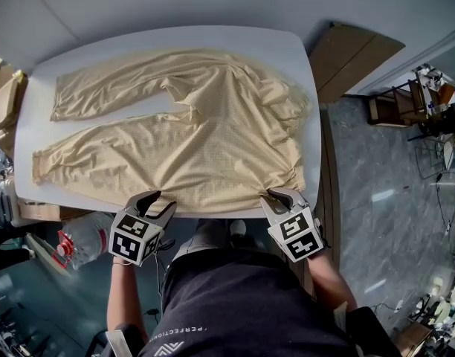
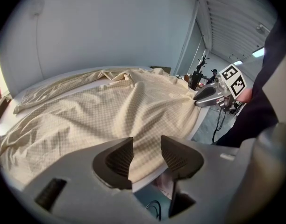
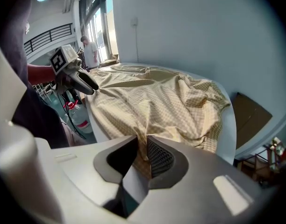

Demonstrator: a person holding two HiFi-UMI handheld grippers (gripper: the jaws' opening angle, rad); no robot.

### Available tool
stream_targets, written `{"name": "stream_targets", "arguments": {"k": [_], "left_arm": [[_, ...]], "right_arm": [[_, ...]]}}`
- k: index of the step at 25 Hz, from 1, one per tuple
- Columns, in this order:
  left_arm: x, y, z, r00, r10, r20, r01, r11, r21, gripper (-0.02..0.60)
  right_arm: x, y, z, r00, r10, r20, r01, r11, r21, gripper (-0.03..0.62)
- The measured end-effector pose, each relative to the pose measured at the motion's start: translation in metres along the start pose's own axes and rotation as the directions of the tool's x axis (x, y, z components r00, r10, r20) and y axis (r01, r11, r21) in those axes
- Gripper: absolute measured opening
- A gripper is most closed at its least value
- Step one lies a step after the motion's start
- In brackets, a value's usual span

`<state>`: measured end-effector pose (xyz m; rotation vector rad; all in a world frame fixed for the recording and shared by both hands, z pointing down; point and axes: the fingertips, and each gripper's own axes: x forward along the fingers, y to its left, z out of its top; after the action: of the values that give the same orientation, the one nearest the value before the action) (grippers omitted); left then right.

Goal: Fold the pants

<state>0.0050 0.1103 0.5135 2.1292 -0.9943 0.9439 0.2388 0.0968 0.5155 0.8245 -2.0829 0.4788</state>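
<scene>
1. While I am looking down at my own dark shirt (image 1: 235, 303), I am seeing one line of small white print near its hem. It seems to begin "PERFECTION", and the rest is too small to read.
2. The cubes on both grippers are showing only black-and-white square markers, no words. A clear bottle (image 1: 85, 238) with a red label is standing on the floor below the table's near left edge, but I am not making out its print.
3. The pants (image 1: 213, 132) are lying spread flat across the white table (image 1: 175, 39). Their waist is lying toward the right end, and both legs are running off to the left, with a gap between them.
4. I am holding the left gripper (image 1: 155, 201) at the near edge of the table, by the near leg. Its jaws are standing apart, with the hem of the cloth and the table's rim lying in the gap and the pads not pressing on them.
5. I am holding the right gripper (image 1: 276, 196) at the near right corner, by the waistband. Its jaws are standing narrow and pinching a raised fold of the pants between the pads.
6. A brown board (image 1: 354, 54) is leaning beyond the table's right end, and cardboard boxes (image 1: 4, 95) are crowding the left end.
7. My torso and arms are hiding the floor (image 1: 376, 184) just under the near edge, and each gripper's grey body is covering the cloth right beneath it.
</scene>
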Motion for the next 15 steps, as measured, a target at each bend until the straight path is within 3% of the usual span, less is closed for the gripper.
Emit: {"name": "stream_targets", "arguments": {"k": [3,10,15], "left_arm": [[-0.003,0.005,0.009,1.0,-0.01,0.022,0.01,1.0,0.004,0.19],[-0.007,0.018,0.013,0.997,-0.071,0.01,0.07,0.997,0.045,0.189],[-0.009,0.03,0.01,0.997,-0.067,0.027,0.065,0.997,0.043,0.189]], "right_arm": [[0.0,-0.003,0.0,1.0,-0.014,-0.025,0.015,0.999,0.031,0.015],[-0.002,-0.007,0.009,0.998,0.004,-0.058,0.005,0.989,0.148,0.011],[-0.006,-0.012,0.029,1.0,0.001,0.003,-0.002,0.977,0.214,0.011]]}}
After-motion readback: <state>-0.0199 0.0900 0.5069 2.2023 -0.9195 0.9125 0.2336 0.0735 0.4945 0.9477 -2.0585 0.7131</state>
